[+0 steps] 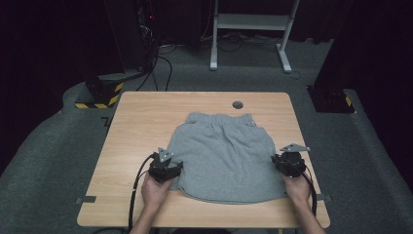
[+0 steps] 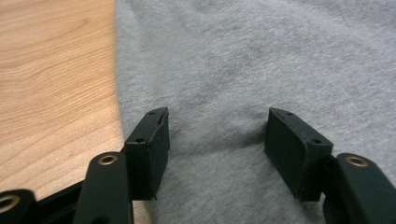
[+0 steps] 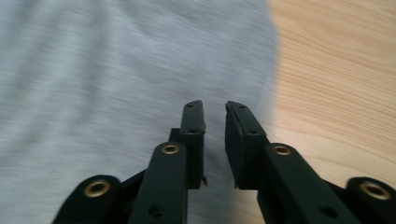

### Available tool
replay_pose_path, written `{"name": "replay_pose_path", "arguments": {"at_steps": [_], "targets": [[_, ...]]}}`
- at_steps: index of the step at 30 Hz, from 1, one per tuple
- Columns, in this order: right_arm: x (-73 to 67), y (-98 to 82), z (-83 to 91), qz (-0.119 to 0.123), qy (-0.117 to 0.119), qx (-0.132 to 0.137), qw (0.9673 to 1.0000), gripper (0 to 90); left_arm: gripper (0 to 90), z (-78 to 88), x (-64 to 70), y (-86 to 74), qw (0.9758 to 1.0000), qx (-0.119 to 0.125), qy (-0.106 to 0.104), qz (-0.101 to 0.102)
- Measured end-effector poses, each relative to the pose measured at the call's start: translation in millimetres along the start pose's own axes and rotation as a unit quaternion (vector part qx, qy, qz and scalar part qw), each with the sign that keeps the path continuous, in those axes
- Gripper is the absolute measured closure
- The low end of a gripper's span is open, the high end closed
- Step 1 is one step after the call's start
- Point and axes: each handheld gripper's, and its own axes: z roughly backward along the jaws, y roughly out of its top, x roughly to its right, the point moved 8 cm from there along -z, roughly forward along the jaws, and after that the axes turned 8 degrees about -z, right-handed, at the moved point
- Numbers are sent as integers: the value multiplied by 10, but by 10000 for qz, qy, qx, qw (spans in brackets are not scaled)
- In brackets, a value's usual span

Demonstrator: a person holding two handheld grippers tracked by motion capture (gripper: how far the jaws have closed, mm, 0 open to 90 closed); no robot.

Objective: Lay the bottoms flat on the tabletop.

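Observation:
A grey knit garment with an elastic waistband point(image 1: 224, 156) lies flat on the wooden table point(image 1: 141, 122), waistband at the far side and hem toward the person. My left gripper point(image 1: 175, 168) sits at the garment's left edge. In the left gripper view it point(image 2: 217, 116) stands open, both jaws down on the grey cloth point(image 2: 261, 56), which puckers slightly between them. My right gripper point(image 1: 279, 162) is at the garment's right edge. In the right gripper view it point(image 3: 215, 109) shows a narrow gap with nothing pinched, over the cloth's border point(image 3: 93, 70) beside bare wood point(image 3: 341, 79).
A round cable hole point(image 1: 237, 105) sits in the table behind the waistband. Bare wood point(image 2: 51, 84) runs left of the garment. Past the table stand a white desk frame point(image 1: 248, 24) and a yellow-black striped base point(image 1: 100, 95). A tape mark point(image 1: 85, 199) lies near the front left corner.

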Motion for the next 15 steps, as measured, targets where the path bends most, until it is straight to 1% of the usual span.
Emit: {"name": "replay_pose_path", "arguments": {"at_steps": [1,2,4,5,6,8,9,11,13,15], "targets": [[0,0,0,0,0,0,10000,758,418,0,0,0,10000,0,0,0],[-151,0,2,80,246,26,9997,728,423,3,2,0,10000,2,-19,-8],[-289,-19,-24,189,414,3,9990,702,441,4,3,1,10000,19,-26,9],[-289,-19,-24,189,414,3,9990,702,456,4,3,1,10000,19,-26,9],[-389,-44,-69,261,531,-22,9982,680,482,10,7,2,10000,48,-37,-1],[-439,-71,-128,230,623,-65,9978,658,535,19,22,1,9999,60,-71,-44],[-452,-84,-157,170,675,-99,9975,644,565,23,29,1,9999,60,-85,-65],[-461,-106,-208,120,700,-118,9974,616,626,33,34,6,9998,7,-125,-129],[-471,-106,-222,139,702,1,9974,591,690,40,34,13,9996,-73,-194,-201],[-480,-111,-224,125,702,20,9975,574,754,44,32,17,9994,-121,-219,-229]]}}
